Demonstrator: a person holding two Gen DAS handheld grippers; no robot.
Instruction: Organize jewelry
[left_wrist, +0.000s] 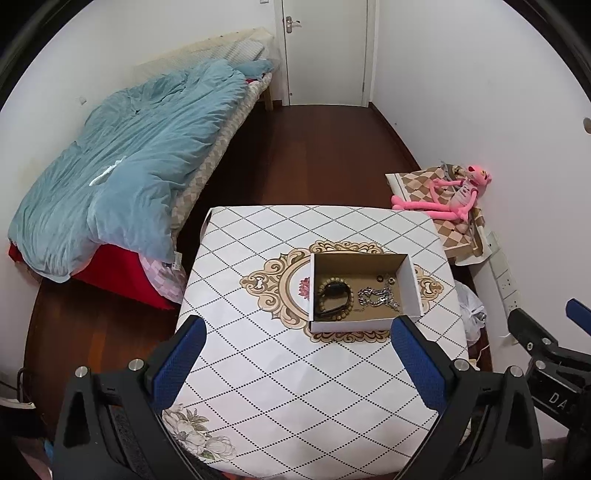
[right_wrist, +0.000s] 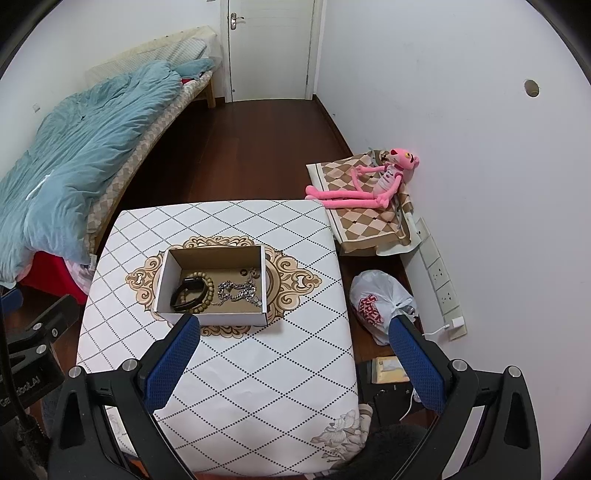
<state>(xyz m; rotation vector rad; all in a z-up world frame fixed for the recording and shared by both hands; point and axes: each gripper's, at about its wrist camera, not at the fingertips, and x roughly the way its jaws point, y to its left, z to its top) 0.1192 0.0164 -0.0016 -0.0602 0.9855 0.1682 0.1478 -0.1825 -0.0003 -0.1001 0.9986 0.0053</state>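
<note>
Both claws stood spread and empty above the table: left claw, right claw. The cardboard box at table centre held beaded bracelet, black band, silver chain. Only the right view showed the plastic bag fully.

Small rings at the cardboard box back corner: too small to identify. Silver chain: links tangled, count indistinct. Plastic bag: partly hidden behind a fingertip. Bed: cut off at left.
</note>
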